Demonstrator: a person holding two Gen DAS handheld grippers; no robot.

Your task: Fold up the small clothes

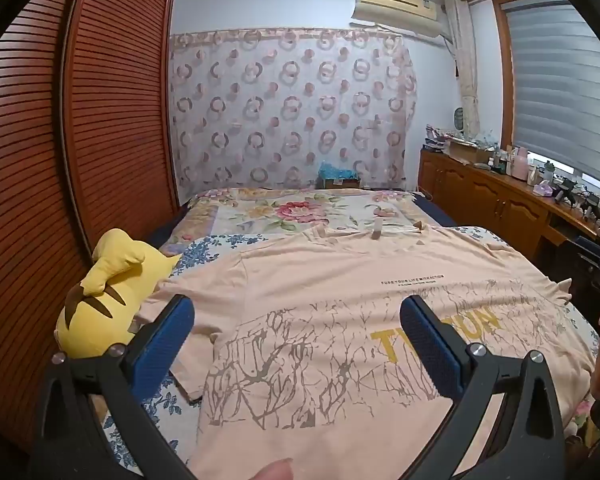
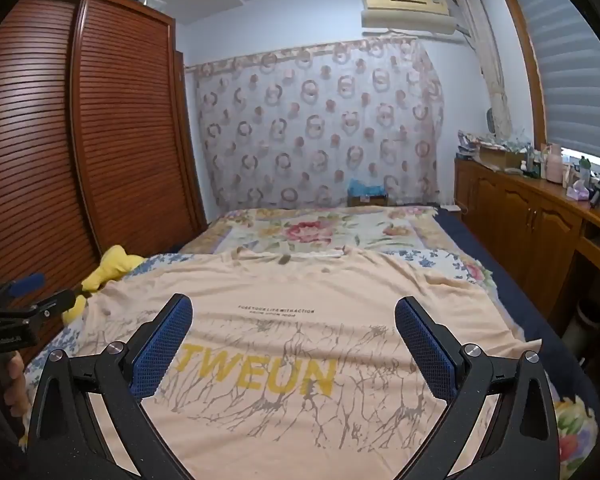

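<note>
A peach T-shirt [image 1: 320,288] [image 2: 268,288] with yellow letters and a grey branch print lies flat on the bed, collar away from me. My left gripper [image 1: 296,316] hovers above the shirt's left half, its blue pads wide open with nothing between them. My right gripper [image 2: 294,316] hangs over the shirt's right half, also open and empty. In the right wrist view the left gripper [image 2: 28,288] shows at the left edge, held by a hand [image 2: 8,380]. The shirt's near hem is hidden below both views.
A yellow plush toy [image 1: 100,304] lies at the bed's left edge beside a slatted wooden wardrobe [image 1: 40,180]. A floral bedspread [image 1: 300,212] covers the far bed. A wooden cabinet [image 2: 540,224] with clutter runs along the right wall under the window.
</note>
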